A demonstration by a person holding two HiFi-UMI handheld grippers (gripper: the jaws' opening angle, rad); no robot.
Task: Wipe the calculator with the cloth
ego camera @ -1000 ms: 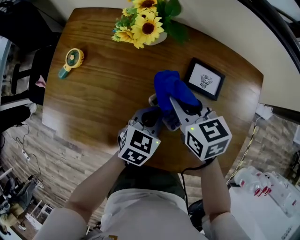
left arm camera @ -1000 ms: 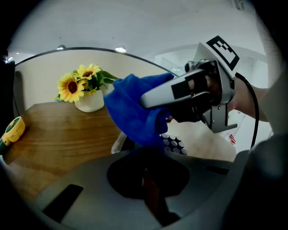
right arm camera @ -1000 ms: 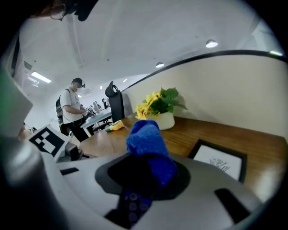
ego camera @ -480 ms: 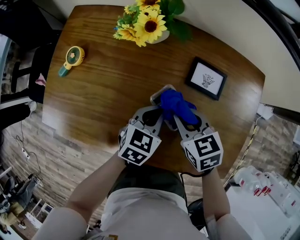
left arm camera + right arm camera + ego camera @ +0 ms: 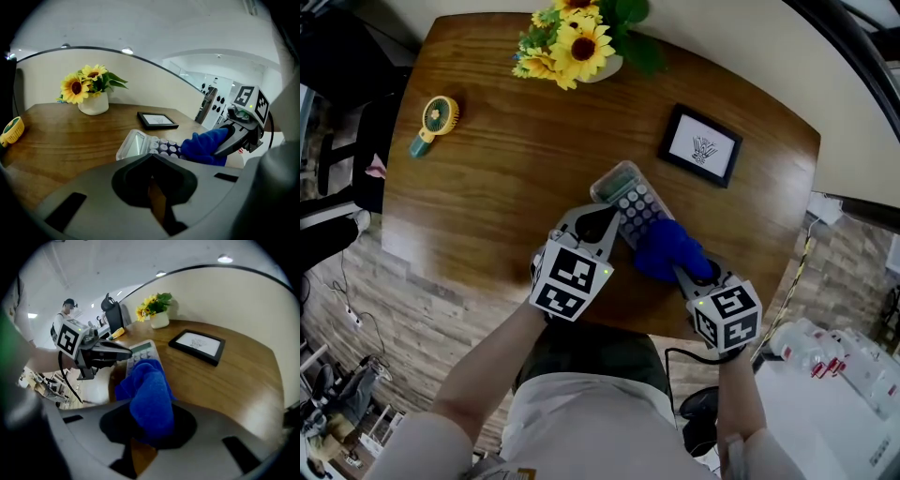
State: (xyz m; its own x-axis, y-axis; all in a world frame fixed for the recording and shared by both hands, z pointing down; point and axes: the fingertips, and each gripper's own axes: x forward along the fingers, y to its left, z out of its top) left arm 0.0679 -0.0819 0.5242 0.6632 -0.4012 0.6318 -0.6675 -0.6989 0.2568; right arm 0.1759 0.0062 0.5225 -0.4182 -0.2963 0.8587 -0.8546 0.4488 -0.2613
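A grey calculator [image 5: 626, 202] with round keys lies slantwise on the wooden table [image 5: 487, 197], screen end away from me. My right gripper [image 5: 686, 272] is shut on a blue cloth [image 5: 666, 248], which covers the calculator's near end. In the right gripper view the cloth [image 5: 147, 390] bulges out between the jaws, and the calculator [image 5: 140, 351] shows beyond it. My left gripper [image 5: 607, 217] is shut, its tips against the calculator's left edge. In the left gripper view the calculator [image 5: 140, 143] and cloth [image 5: 206, 146] sit just past the closed jaws.
A white vase of sunflowers [image 5: 572, 47] stands at the far edge. A black picture frame [image 5: 700, 145] lies to the right of the calculator. A yellow hand fan [image 5: 431, 122] lies at the far left. The table's near edge runs under both grippers.
My right gripper has dragged the cloth from the calculator's far end toward me and to the right, uncovering the screen and upper keys. The left gripper has hardly moved.
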